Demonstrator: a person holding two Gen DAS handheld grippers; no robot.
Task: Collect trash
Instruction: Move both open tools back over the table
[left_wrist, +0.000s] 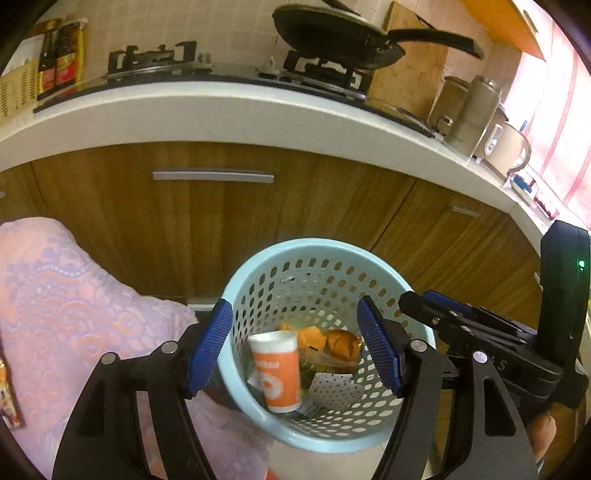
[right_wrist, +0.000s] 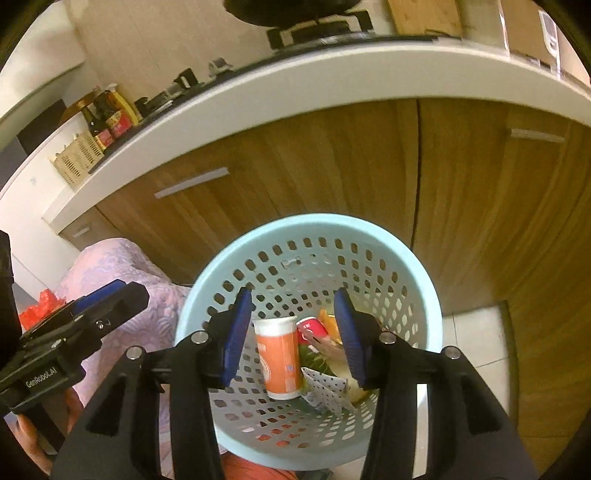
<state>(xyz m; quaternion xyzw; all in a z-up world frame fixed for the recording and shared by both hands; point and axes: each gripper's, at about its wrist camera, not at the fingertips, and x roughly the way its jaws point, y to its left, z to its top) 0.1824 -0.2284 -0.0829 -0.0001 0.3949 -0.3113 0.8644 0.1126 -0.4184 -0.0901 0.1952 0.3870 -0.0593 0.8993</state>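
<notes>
Hiding basket (right_wrist: 236, 254) floor, perhaps: cup (right_wrist: 279, 363).

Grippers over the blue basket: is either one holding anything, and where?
Nothing is held. Left gripper and right gripper are open; the orange-and-white cup lies inside the pale blue perforated basket.

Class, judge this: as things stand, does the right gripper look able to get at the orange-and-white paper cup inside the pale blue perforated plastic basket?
Probably yes: the right gripper hangs open over the basket, nothing covering the cup below.
</notes>
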